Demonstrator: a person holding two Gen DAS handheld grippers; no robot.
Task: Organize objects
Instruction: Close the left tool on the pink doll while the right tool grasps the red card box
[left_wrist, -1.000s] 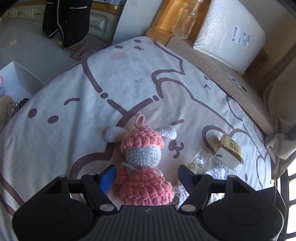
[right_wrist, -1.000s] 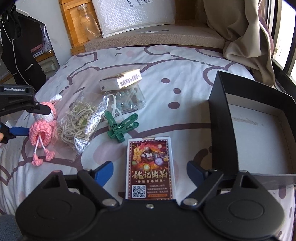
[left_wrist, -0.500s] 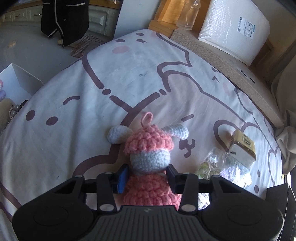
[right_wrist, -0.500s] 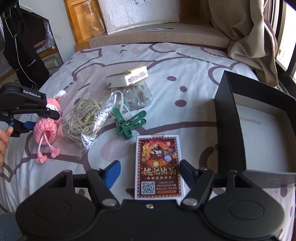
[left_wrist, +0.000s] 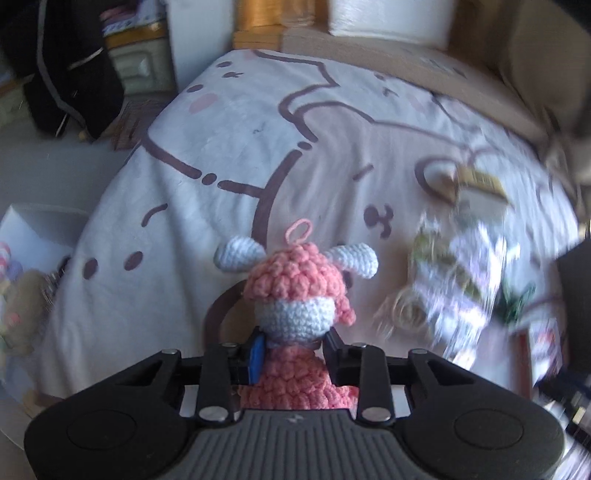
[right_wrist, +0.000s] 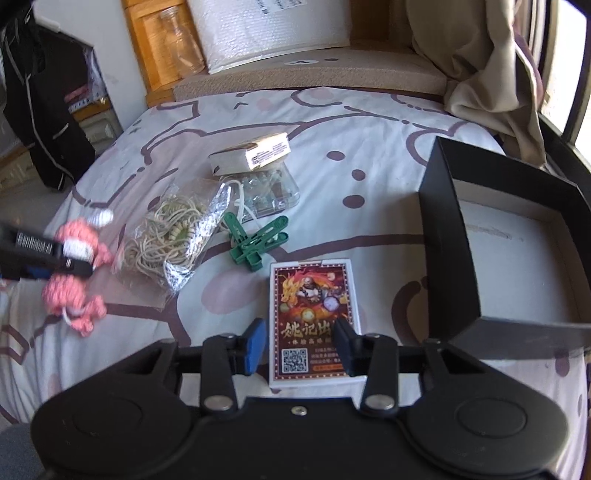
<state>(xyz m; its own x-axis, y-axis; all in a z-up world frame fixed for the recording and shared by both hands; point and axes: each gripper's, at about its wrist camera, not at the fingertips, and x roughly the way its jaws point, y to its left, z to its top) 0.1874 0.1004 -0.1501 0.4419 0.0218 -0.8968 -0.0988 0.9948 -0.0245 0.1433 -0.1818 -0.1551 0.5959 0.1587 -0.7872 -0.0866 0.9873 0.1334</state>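
My left gripper (left_wrist: 294, 352) is shut on a pink and white crochet doll (left_wrist: 295, 291) and holds it above the bed; the doll also shows in the right wrist view (right_wrist: 75, 258), gripped at the far left. My right gripper (right_wrist: 300, 343) has its jaws closed on the sides of a card box (right_wrist: 314, 317) with red artwork, which lies flat on the sheet. An open black box (right_wrist: 517, 251) with a pale floor stands to the right of the cards.
On the cartoon-print bedsheet (right_wrist: 369, 122) lie a bag of cords (right_wrist: 173, 236), green clothes pegs (right_wrist: 258, 243), a clear plastic case (right_wrist: 269, 192) and a small cardboard box (right_wrist: 251, 155). A padded ledge and a white parcel (right_wrist: 266, 29) are behind.
The left gripper closed on the doll and lifted it, swinging right. The right gripper's jaws narrowed from wide open onto the card box.
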